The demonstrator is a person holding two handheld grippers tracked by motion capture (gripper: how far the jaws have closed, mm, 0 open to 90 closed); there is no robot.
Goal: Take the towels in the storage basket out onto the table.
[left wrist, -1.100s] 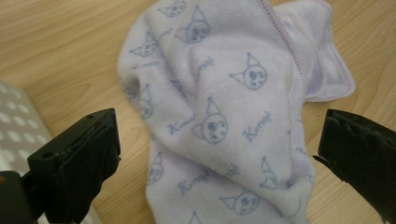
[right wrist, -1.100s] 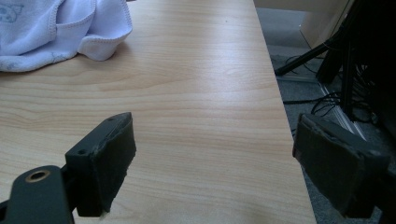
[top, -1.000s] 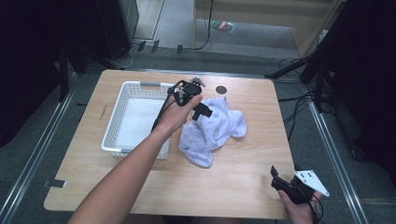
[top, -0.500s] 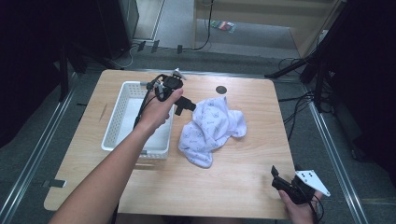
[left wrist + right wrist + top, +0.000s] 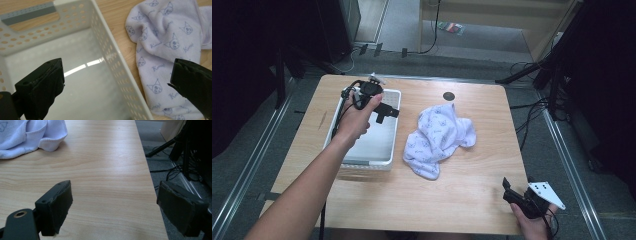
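A pale lilac cloth [image 5: 438, 136] printed with small cat faces lies crumpled in the middle of the wooden table [image 5: 472, 190]. It also appears in the left gripper view as the cloth [image 5: 165, 42] and in the right gripper view as the cloth [image 5: 32, 135]. A white perforated basket [image 5: 373, 150] stands empty to its left; its wall [image 5: 110, 50] runs through the left gripper view. My left gripper [image 5: 384, 111] hovers open over the basket's far right part, holding nothing. My right gripper [image 5: 512, 195] rests open at the table's near right corner, away from the cloth.
A small dark round mark [image 5: 448, 96] sits on the table behind the cloth. The table's right edge [image 5: 150, 182] lies close to my right gripper, with cables and stand legs [image 5: 532, 75] on the floor beyond. Metal rails [image 5: 242, 170] flank the table.
My left gripper has moved left, from above the cloth's far left edge to over the basket. The cloth stays on the table. My right gripper has not moved.
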